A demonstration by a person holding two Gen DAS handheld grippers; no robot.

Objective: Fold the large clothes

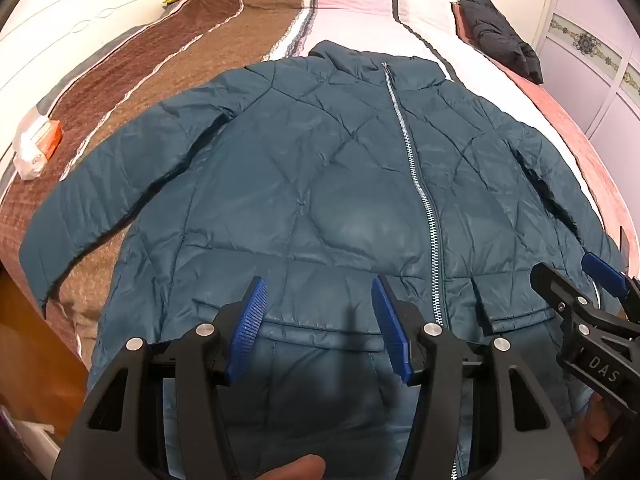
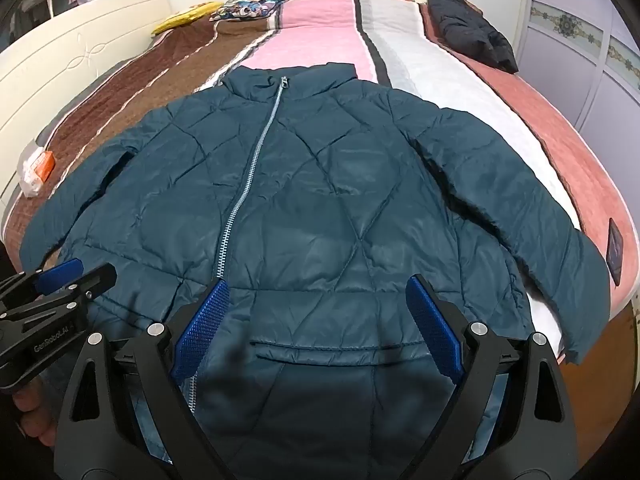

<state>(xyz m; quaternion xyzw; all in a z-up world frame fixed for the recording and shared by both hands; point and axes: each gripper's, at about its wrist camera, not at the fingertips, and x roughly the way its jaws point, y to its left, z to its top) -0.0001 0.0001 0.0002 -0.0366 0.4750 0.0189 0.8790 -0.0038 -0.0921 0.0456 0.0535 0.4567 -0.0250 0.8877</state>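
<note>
A teal quilted puffer jacket lies flat on the bed, front up, zipped, collar at the far end, both sleeves spread out; it also shows in the right wrist view. My left gripper hovers open over the jacket's lower left front, above the hem. My right gripper hovers open over the lower right front, above a pocket. Each gripper shows in the other's view: the right one at the right edge, the left one at the left edge. Both are empty.
The bed has a striped brown, pink and white cover. A folded black jacket lies at the far right. A patterned pillow and yellow item lie far left. An orange packet lies left. A dark phone lies right.
</note>
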